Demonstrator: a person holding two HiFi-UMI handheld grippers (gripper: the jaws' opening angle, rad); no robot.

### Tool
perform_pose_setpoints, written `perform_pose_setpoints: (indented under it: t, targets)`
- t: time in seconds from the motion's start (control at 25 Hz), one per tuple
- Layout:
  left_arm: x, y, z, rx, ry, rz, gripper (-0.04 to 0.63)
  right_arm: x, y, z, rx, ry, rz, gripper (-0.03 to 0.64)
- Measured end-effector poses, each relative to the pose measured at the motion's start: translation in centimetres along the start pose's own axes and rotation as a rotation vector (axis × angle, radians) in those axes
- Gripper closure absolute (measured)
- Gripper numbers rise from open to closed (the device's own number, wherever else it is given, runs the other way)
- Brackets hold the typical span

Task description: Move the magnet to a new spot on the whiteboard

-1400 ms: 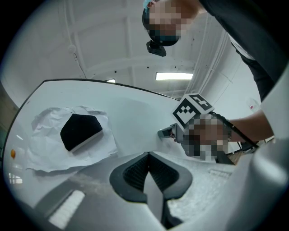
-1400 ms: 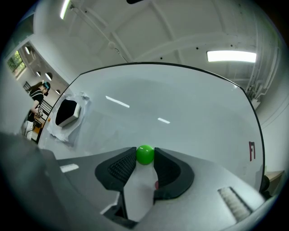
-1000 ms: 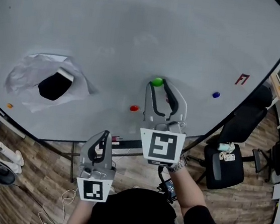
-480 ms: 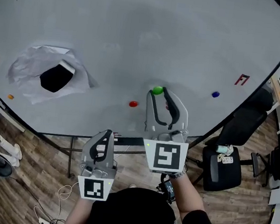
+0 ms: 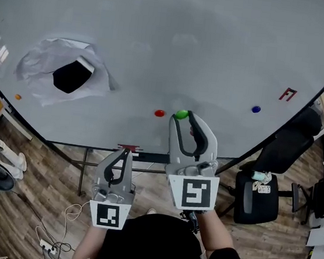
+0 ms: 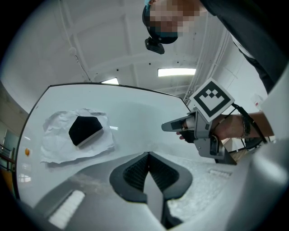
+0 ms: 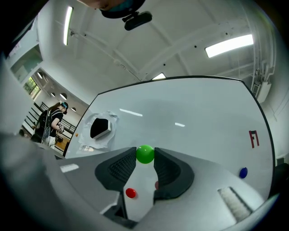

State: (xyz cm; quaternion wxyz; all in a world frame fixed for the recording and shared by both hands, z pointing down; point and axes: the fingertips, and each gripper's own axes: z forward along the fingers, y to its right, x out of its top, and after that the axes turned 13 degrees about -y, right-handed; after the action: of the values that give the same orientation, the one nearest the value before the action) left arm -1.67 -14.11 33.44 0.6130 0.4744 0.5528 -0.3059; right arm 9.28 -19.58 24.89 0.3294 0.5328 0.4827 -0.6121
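Left tongs point(image 6: 148, 156): clenched, empty, held low, short of the whiteboard point(image 5: 161, 38). Right tongs point(image 7: 145, 155): clamped on the green magnet point(image 7: 145, 153) at their tips, up at the board; contact with it cannot be told. Judged: pickup done, placing and release left. Red magnet point(image 5: 160, 113) sits just left of the tips, blue magnet point(image 5: 256, 109) well right, eraser point(image 5: 72, 77) on crumpled paper point(image 5: 41, 64) far left. Beyond: wood floor point(image 5: 36, 198), black chair point(image 5: 257, 196).
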Motion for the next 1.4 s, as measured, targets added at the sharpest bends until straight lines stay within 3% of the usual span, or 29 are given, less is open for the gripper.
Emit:
perform_pose_setpoints:
  t: [0.44,0.8,1.4]
  targets:
    - [-1.0,0.0,-1.0,0.042,-0.038,-0.006,0.594,-2.0,-3.1,-1.5,0.114,0.028,0.066,0.491]
    - [-1.5,-0.7,-1.4,0.080,-0.040,-0.021,0.594,-4.1,-4.3,-2.5,0.164,0.019,0.134,0.491]
    - [-1.8,-1.7,-2.1,0.137,-0.047,-0.040,0.594,-7.1,-6.3,-4.0,0.233,-0.013,0.152,0.491]
